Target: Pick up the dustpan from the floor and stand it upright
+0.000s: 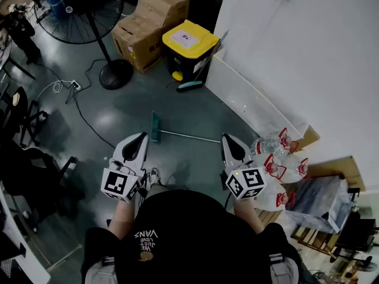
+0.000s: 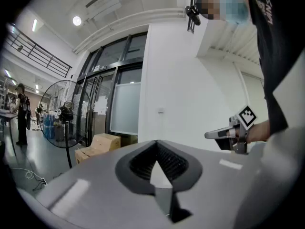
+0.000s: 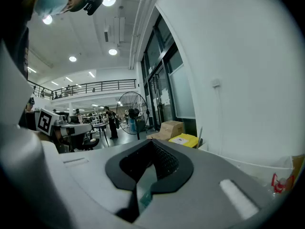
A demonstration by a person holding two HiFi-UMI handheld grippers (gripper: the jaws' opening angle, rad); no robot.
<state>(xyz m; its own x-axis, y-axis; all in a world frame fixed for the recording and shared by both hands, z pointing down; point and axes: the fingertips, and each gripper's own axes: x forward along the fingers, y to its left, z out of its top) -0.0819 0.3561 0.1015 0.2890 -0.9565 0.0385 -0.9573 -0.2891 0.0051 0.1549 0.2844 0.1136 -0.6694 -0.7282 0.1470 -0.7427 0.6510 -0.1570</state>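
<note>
Head view: dustpan (image 1: 155, 127) on floor (image 1: 118, 114)

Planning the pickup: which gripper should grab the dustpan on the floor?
Right, probably. In the head view, the handle end of the dustpan lies just by the right gripper; the left gripper is by its teal head. Both are shut and must open.

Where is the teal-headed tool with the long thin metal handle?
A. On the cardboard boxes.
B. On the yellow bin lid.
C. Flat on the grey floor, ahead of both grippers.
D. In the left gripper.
C: the teal-headed tool lies flat on the grey floor, with nothing holding it.
</note>
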